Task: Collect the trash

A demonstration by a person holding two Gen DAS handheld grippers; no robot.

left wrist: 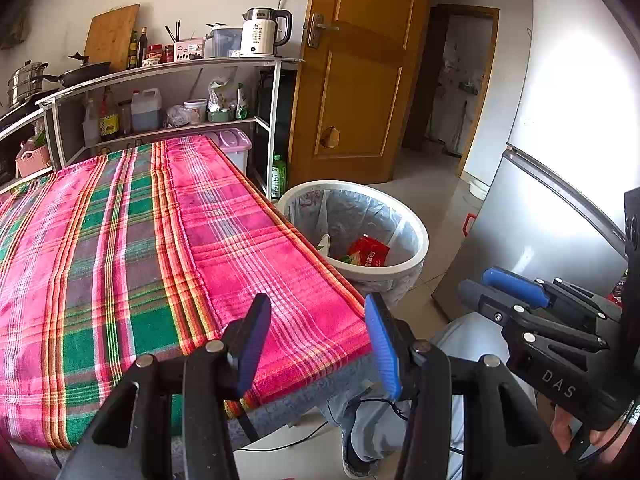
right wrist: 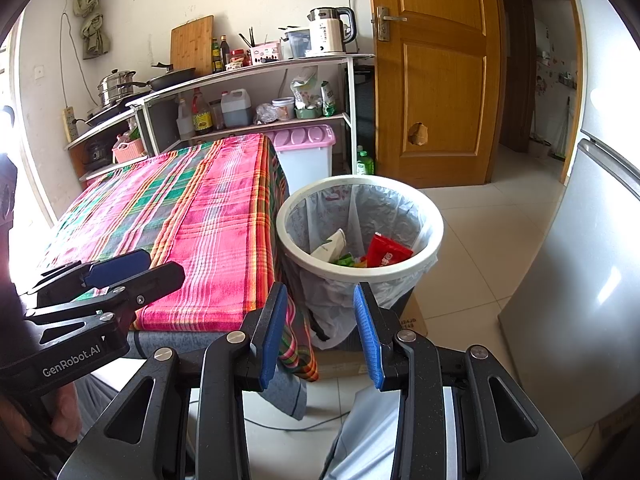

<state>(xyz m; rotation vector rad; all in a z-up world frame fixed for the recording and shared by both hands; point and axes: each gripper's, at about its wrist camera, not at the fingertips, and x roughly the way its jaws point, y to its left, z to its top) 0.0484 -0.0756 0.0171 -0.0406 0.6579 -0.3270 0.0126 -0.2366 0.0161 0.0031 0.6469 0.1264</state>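
Item 1: table under a pink, green and orange plaid cloth (left wrist: 168, 240), far left; no loose litter shows on its top.

Item 2: left gripper (left wrist: 316, 340), black with blue pads, jaws spread, nothing between them, hanging over the cloth's near edge.

Item 3: right gripper (right wrist: 320, 332), same make, jaws parted and empty, aimed towards the bin.

Item 4: round white plastic bin with a clear liner (right wrist: 434, 216), on the floor just beside the table; inside lie a red packet (right wrist: 386, 252), a pale carton (right wrist: 332, 244) and green scraps.

Step judged: collection seems finished or paused (both tools empty). Next move calls for scanning for remaining trash.
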